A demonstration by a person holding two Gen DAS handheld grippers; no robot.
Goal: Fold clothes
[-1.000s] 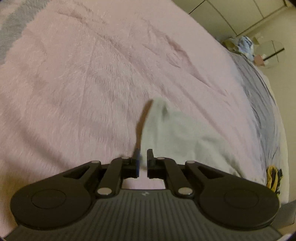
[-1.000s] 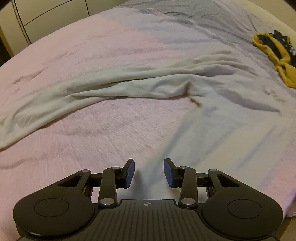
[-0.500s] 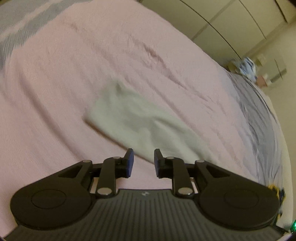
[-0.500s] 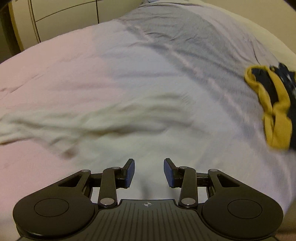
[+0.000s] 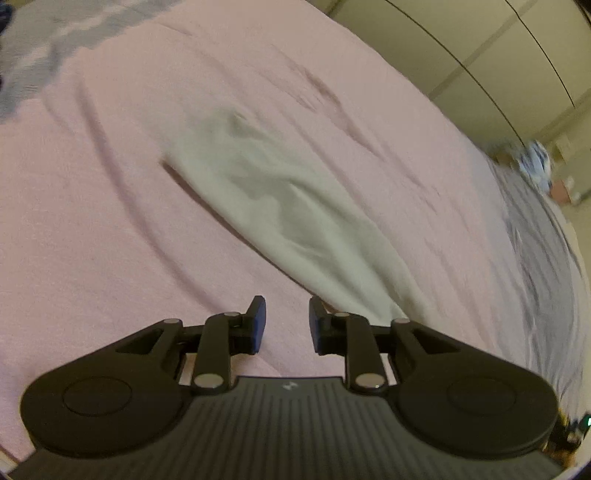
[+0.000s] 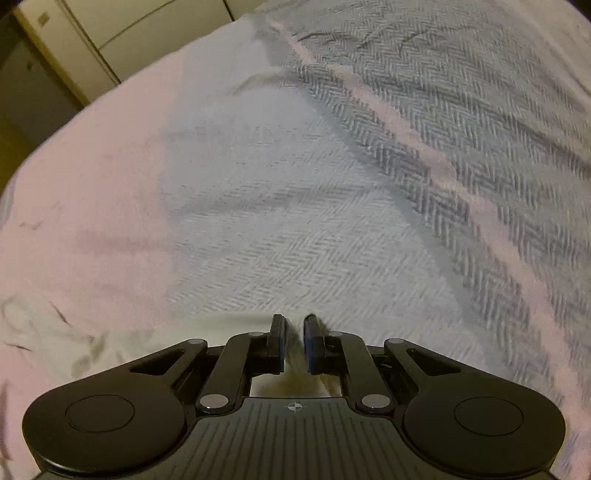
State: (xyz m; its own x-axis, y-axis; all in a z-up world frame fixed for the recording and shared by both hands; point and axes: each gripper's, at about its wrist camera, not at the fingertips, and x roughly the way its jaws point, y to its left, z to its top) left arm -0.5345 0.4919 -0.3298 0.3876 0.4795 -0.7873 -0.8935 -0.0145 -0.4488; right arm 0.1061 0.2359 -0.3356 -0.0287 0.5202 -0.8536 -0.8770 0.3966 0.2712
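A pink fleecy bedspread (image 5: 110,229) is filling most of the left wrist view, creased in long soft ridges, with pale cupboard doors (image 5: 480,62) curving across the upper right corner and a small blurred heap of blue and white stuff (image 5: 535,162) sitting at the right edge beside them. The task's thing, a pale grey-white garment (image 5: 288,206), is lying on the pink cover as a long rumpled band, running from the upper middle of the frame down toward the lower right, where it is passing behind the right finger. The left gripper (image 5: 283,325) is hanging over bare pink cover at the bottom centre; its jaws have just been opening and are standing apart, with nothing between the blue pads. In the right wrist view the bedding is changing from pink on the left to a grey herringbone weave (image 6: 443,155) on the right, crossed by a pink stripe, with cupboard doors (image 6: 147,26) showing in the upper left corner. The right gripper (image 6: 294,343) is sitting at the bottom centre; its jaws have just been closing and are now clamped, nearly together, on a thin fold of the pale garment (image 6: 221,325), which is spreading out to the lower left of the fingers. Motion blur is softening the edges of both frames.
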